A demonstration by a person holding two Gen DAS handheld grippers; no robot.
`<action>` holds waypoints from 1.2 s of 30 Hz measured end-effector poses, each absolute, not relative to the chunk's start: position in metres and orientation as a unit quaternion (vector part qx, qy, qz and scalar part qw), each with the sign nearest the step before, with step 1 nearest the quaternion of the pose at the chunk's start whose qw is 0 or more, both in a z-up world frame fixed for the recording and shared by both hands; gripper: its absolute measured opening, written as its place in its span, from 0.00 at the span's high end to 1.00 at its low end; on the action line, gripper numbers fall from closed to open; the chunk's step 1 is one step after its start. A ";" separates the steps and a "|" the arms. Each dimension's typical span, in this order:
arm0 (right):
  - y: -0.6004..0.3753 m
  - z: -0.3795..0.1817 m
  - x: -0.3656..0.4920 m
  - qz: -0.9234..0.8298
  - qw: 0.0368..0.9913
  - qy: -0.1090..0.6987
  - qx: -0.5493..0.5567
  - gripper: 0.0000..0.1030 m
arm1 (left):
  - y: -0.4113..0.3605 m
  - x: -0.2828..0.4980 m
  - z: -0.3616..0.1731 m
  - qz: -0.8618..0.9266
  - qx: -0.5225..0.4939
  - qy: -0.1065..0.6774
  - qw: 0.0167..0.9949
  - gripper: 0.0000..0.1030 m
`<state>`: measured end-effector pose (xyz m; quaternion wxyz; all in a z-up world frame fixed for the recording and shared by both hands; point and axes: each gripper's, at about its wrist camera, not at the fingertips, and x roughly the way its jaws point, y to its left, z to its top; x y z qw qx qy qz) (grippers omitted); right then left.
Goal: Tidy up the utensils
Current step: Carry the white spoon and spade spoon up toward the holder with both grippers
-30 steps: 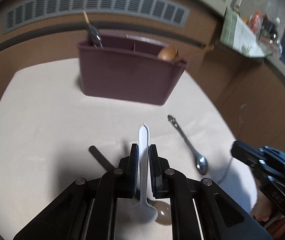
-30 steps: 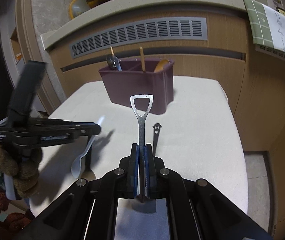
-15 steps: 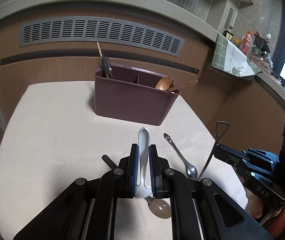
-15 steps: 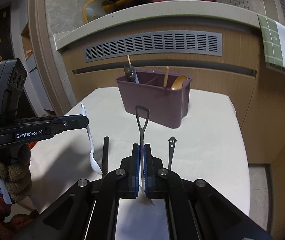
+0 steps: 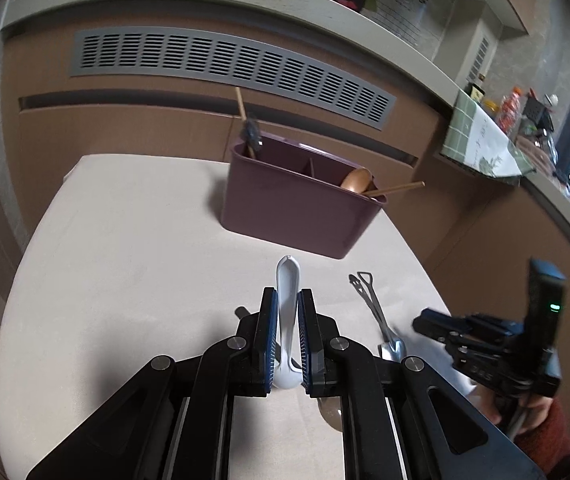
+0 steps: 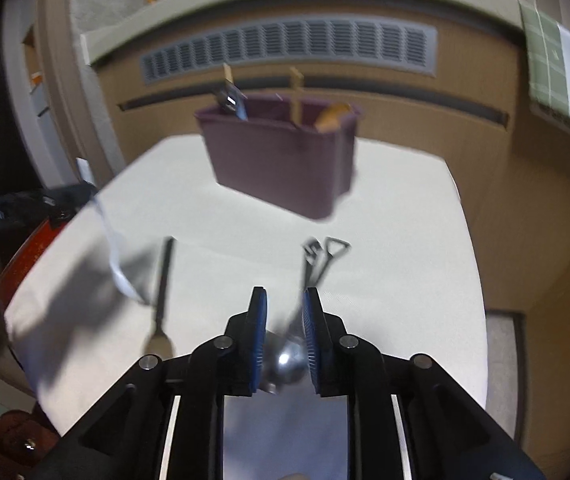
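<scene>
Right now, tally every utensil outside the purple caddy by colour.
White: 1, the white plastic spoon
Silver: 2, the smiley-handled spoon and the shovel-handled spoon, lying crossed
Black-handled: 1, the black-handled spoon
Total: 4

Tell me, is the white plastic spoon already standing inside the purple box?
No, the white plastic spoon is clamped between the left tongs, well short of the purple box on the table.
</scene>
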<state>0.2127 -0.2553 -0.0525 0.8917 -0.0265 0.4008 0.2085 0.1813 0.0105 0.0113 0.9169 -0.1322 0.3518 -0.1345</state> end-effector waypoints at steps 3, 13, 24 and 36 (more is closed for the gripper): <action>-0.261 -0.072 0.240 0.205 0.875 0.438 0.025 0.81 | 0.014 0.181 0.010 -0.131 -0.135 0.352 0.917 0.90; -0.217 -0.088 0.273 0.172 0.873 0.454 -0.052 0.93 | 0.022 0.178 0.002 -0.123 -0.141 0.359 0.915 0.90; -0.233 -0.037 0.217 0.217 0.904 0.367 -0.019 0.96 | 0.019 0.177 0.002 -0.127 -0.144 0.359 0.913 0.90; -0.225 -0.003 0.208 0.244 0.913 0.326 -0.010 1.00 | 0.020 0.175 0.008 -0.128 -0.142 0.354 0.915 0.90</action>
